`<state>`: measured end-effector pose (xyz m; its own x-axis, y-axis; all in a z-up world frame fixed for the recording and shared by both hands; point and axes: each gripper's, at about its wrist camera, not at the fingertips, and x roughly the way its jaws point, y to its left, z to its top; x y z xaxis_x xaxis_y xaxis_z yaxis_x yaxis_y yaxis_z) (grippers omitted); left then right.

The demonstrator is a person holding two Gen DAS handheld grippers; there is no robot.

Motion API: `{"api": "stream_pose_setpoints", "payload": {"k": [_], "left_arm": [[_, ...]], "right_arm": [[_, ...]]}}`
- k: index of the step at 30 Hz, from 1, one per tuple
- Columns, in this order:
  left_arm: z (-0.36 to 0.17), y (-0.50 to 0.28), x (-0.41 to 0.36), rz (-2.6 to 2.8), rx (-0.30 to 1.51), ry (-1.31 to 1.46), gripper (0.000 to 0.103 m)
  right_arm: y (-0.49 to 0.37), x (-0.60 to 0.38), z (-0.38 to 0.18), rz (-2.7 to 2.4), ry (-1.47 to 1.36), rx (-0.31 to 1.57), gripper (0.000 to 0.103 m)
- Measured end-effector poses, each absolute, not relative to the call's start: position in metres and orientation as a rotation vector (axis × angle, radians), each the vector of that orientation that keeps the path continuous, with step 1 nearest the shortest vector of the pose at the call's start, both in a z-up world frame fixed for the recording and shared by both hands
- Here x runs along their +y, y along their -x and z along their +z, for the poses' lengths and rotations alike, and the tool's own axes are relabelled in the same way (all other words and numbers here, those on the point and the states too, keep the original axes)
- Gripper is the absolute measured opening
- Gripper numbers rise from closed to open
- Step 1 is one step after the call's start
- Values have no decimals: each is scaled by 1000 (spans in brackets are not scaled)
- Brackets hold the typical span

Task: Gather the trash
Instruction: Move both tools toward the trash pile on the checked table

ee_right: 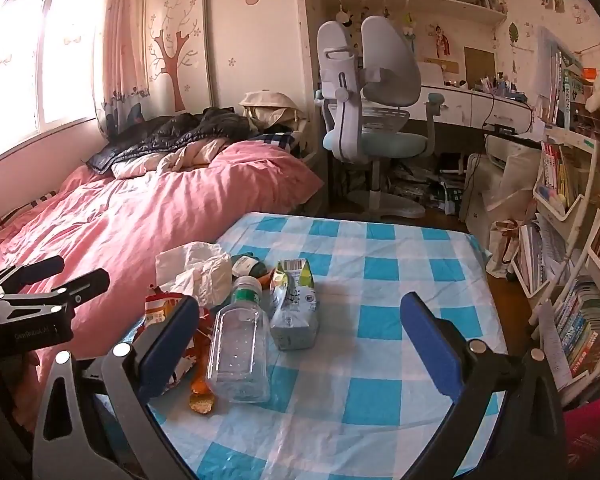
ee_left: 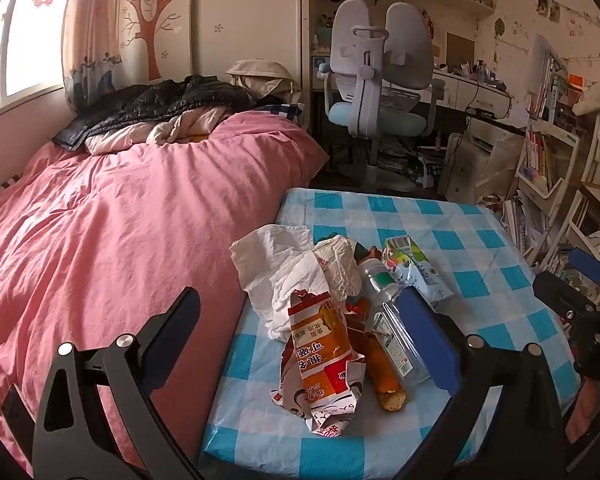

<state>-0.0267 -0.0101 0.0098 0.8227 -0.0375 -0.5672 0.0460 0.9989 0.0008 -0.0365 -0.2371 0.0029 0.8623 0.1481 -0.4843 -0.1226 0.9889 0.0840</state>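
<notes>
Blue-and-white checked cloth is covering the small table (ee_left: 440,216) beside a pink bed (ee_left: 112,232), and from the left wrist view the trash pile is lying at twelve o'clock from the left gripper (ee_left: 300,332), whose jaws are standing wide and holding nothing. An orange snack wrapper (ee_left: 320,344) is running lengthwise between the fingers, a clear plastic bottle (ee_left: 392,320) is lying along the one o'clock line against the right-hand pad, with crumpled tissue (ee_left: 284,272) beyond

From the right wrist view the right gripper (ee_right: 300,332) is also gaping wide and empty; the bottle (ee_right: 240,344) is sitting at eleven o'clock, cap pointing away, and the flattened drink carton (ee_right: 294,308) is just beside it. Judging by this, either hand is near, the left being better centred on the wrapper
</notes>
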Motion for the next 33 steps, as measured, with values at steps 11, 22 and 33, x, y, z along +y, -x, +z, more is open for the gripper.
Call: {"api": "stream_pose_setpoints", "payload": {"k": [11,22,33], "left_arm": [[11,27,-11,-58,596,-18,96],[10,27,-11,-56,597,-14,96],[3,13,47,91,671,120,96]], "right_arm": [[36,-235,2,142,-52,512,96],[35,-228,-3,146,-47,516,96],[30,-226,-9,157,-32,537,96]]}}
